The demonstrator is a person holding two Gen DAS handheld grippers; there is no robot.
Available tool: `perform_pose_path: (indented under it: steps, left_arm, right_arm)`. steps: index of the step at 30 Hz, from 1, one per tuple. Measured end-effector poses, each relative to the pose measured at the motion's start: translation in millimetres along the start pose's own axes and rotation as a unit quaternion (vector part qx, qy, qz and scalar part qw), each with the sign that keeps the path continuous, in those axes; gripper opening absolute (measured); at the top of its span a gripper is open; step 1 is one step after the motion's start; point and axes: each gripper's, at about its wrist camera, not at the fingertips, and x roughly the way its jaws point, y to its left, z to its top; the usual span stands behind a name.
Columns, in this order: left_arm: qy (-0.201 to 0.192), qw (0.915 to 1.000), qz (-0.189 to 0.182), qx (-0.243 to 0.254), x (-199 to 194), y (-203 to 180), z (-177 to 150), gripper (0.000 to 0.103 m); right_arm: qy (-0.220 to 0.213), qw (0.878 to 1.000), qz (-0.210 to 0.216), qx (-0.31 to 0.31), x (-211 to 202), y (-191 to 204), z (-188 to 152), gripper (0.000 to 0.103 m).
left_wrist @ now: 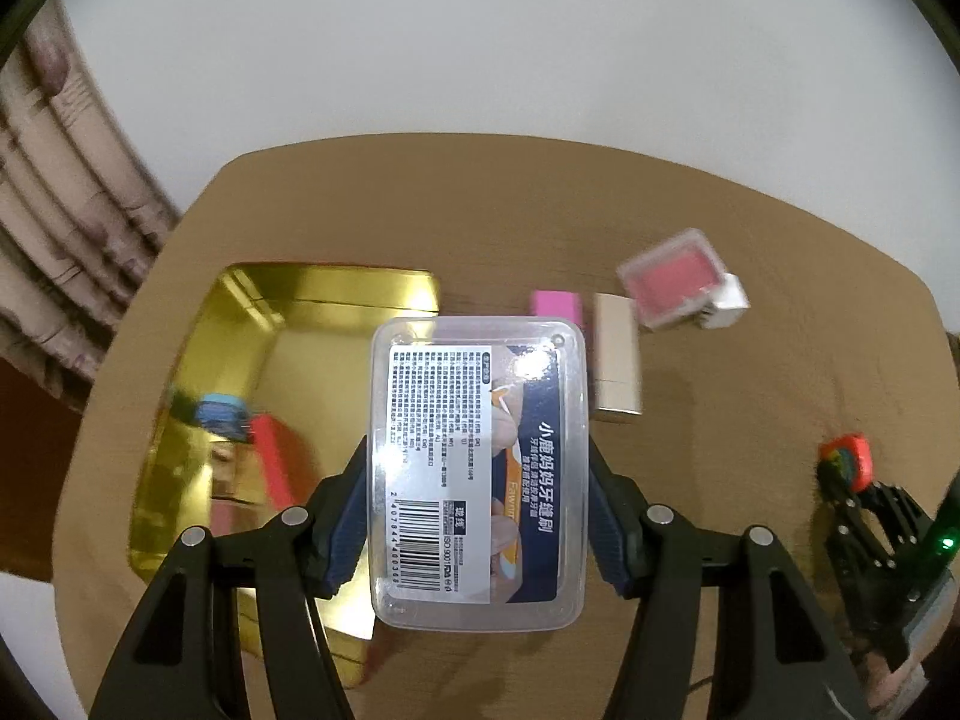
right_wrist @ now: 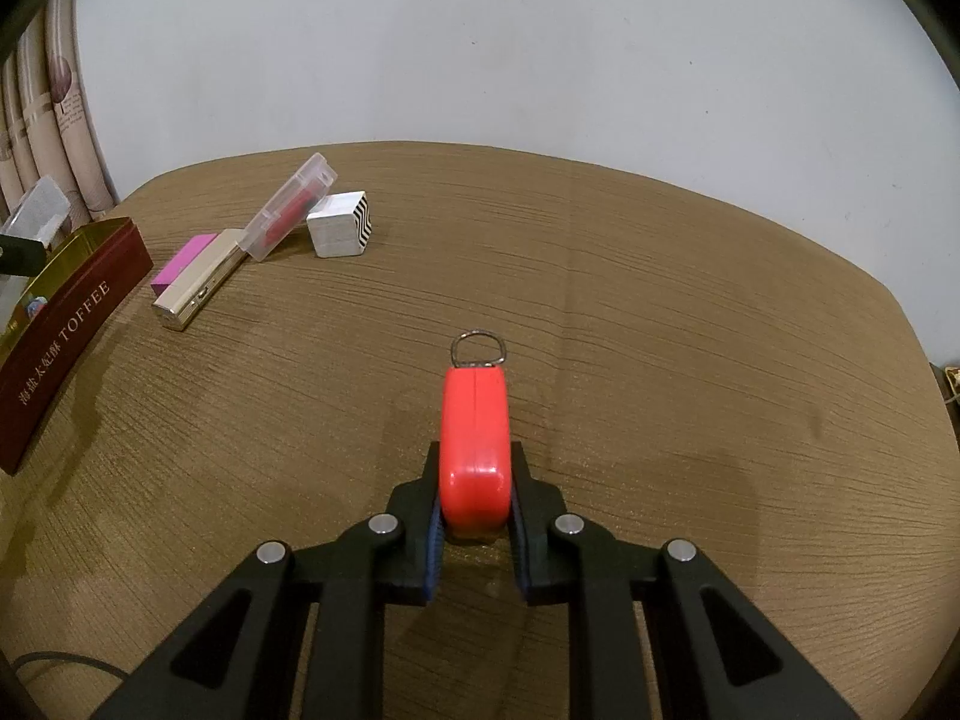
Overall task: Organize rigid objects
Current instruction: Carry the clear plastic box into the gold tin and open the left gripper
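Note:
My left gripper (left_wrist: 477, 498) is shut on a clear plastic floss box (left_wrist: 477, 468) with a printed label, held above the table beside the gold tin (left_wrist: 180, 420). The tin holds a blue item (left_wrist: 219, 411) and a red item (left_wrist: 273, 462). My right gripper (right_wrist: 474, 498) is shut on a red tape measure (right_wrist: 474, 444) with a metal ring (right_wrist: 478, 348), low over the table. It also shows in the left wrist view (left_wrist: 846, 465).
On the brown table (right_wrist: 660, 330) lie a pink block (right_wrist: 183, 264), a gold power bank (right_wrist: 198, 288), a clear case with red contents (right_wrist: 291, 210) and a white striped cube (right_wrist: 339, 225). The tin's maroon side (right_wrist: 66, 336) stands at the left. A curtain (left_wrist: 66, 228) hangs left.

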Motion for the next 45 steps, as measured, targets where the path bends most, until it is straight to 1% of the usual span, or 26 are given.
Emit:
perform_pose_path:
  steps: [5,10,15,18,21,24,30,32,35,39,42,45]
  left_arm:
    - [0.000,0.9993,0.027,-0.025,5,37,2,0.058]
    - [0.008,0.9978,0.048,-0.046,10,74,1,0.058]
    - [0.019,0.9948,0.053,-0.085,18,111,-4,0.058]
    - [0.022,0.9927,0.070,-0.095,22,129,-8,0.058]
    - [0.028,0.9910,0.078,-0.106,29,143,-10,0.058]
    - [0.037,0.9902,0.086,-0.105,37,152,-14,0.058]
    - [0.051,0.9896,0.084,-0.105,51,160,-20,0.058]
    - [0.054,0.9891,0.088,-0.104,56,163,-21,0.058]
    - [0.055,0.9887,0.089,-0.107,58,164,-20,0.058]
    - [0.055,0.9898,0.091,-0.094,60,162,-21,0.059]
    - [0.060,0.9898,0.088,-0.095,62,159,-24,0.061]
    - [0.055,0.9899,0.088,-0.097,58,158,-25,0.063]
  right_arm:
    - [0.000,1.000,-0.002,-0.001,0,0,0,0.018]
    - [0.000,1.000,-0.002,-0.001,0,0,0,0.018]
    - [0.000,1.000,-0.002,-0.002,0,0,0,0.018]
    - [0.000,1.000,-0.003,-0.002,0,0,0,0.018]
    - [0.000,1.000,-0.003,-0.002,0,1,0,0.018]
    - [0.000,1.000,-0.004,-0.003,1,1,-1,0.018]
    - [0.000,1.000,-0.007,-0.006,1,1,-1,0.018]
    - [0.000,1.000,-0.008,-0.007,1,1,-1,0.018]
    - [0.000,1.000,-0.009,-0.008,2,1,0,0.018]
    - [0.000,1.000,-0.009,-0.009,2,1,0,0.018]
    - [0.001,1.000,-0.010,-0.010,1,1,0,0.018]
    - [0.001,1.000,-0.011,-0.011,1,2,0,0.018]
